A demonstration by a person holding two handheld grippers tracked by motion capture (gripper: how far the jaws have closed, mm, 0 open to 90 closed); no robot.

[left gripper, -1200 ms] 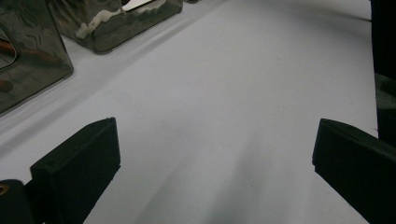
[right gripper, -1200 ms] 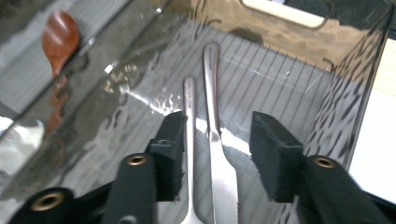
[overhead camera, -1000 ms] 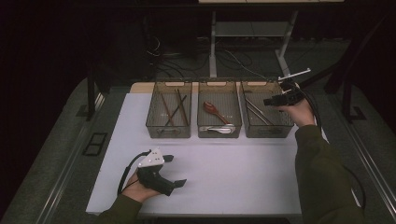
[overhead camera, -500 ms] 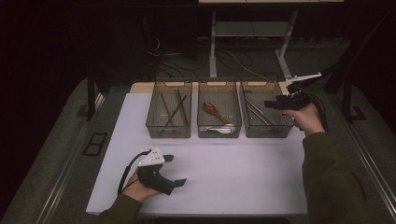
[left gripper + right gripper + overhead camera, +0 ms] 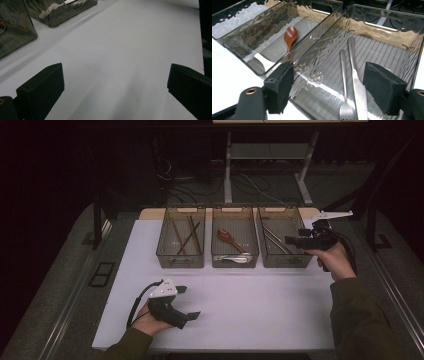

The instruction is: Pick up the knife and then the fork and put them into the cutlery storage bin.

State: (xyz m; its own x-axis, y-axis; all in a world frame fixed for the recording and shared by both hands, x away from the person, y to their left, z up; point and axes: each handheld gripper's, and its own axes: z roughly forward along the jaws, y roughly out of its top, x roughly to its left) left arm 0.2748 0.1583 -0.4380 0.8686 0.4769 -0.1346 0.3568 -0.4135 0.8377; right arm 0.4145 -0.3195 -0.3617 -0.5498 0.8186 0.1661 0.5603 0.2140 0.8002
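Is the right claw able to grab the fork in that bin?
Probably yes. The right claw is open just above the right bin, whose top is open, and the fork lies uncovered beside a knife.

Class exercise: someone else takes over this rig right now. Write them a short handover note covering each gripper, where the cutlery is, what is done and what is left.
Left gripper: open, empty, resting low on the white table near the front edge.
Right gripper: open, empty, held above the right bin, fingers pointing into it.
Right bin: a metal fork and knife lie side by side.
Middle bin: a wooden spoon and a pale utensil.
Left bin: dark chopsticks.
Done: all visible cutlery sits in the bins.
Left: likely a pick from the right bin; nothing is gripped yet.
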